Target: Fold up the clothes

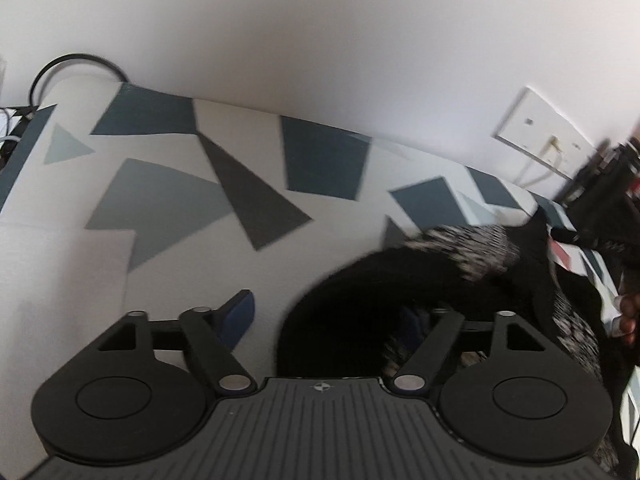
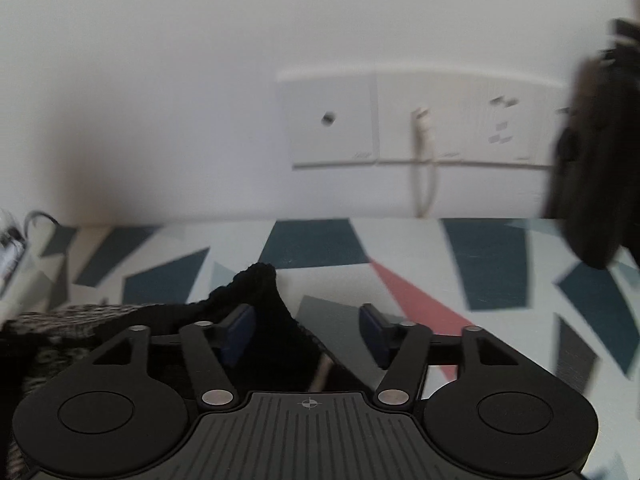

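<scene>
We see the right gripper [image 2: 308, 332] spread wide, a black fold of the garment [image 2: 264, 304] rising between its blue pads [image 2: 239, 334] and touching the left one. Our left gripper [image 1: 332, 320] is also spread, one pad buried in the same black and speckled knit [image 1: 460, 252]. The garment lies on a tablecloth [image 1: 168, 184] patterned with grey, blue and pink shapes. Behind, wall sockets [image 2: 400, 120] sit on a white wall [image 2: 160, 80], with a cable hanging from one.
</scene>
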`<state>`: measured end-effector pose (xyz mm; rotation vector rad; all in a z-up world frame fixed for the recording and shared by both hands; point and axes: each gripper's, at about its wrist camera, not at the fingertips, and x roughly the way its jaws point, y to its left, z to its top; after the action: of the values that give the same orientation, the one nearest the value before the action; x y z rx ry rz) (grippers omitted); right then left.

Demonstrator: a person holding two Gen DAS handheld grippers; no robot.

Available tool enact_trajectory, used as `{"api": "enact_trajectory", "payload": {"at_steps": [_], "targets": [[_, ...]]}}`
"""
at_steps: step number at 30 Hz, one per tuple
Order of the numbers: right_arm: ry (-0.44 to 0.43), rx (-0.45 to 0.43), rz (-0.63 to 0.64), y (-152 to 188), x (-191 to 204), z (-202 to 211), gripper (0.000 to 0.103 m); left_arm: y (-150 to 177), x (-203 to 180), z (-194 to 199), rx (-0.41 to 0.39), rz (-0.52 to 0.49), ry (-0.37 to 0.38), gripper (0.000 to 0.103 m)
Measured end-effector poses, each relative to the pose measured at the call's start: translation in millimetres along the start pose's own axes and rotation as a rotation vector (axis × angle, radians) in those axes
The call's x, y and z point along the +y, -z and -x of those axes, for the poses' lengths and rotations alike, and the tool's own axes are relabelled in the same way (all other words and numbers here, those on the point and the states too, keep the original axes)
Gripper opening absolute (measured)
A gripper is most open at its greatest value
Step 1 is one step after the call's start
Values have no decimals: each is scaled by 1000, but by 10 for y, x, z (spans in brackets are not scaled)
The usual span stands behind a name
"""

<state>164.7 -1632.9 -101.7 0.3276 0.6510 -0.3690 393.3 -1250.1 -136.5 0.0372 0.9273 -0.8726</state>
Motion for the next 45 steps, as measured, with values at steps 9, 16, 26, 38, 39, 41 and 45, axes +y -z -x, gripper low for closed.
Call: {"api": "enact_trajectory", "payload": {"at_steps": [9,16,26,38,39,41,45], "targets": [[204,52,-69,827,-84,1008,70,379,-76,490,42,-3,102,91],[363,44,-39,1446,313,1641,97,797,-80,827,114,-68,64,96],[409,85,-124,1845,485,1870,100,1245,-145,909,167,-246,-15,103],[440,141,-191,2129,426,1673,102,1331,-226,888,98,-269,-58,103],[442,144,-197,2151,420,1663,102,1336,-228,886,92,-267,-60,103],[451,151,-202,2202,416,1643,102,1341,-240,881,85,-264,-68,103],[458,138,-196,2257,429,1667,102,1354,-268,874,73,-261,-86,103]]}}
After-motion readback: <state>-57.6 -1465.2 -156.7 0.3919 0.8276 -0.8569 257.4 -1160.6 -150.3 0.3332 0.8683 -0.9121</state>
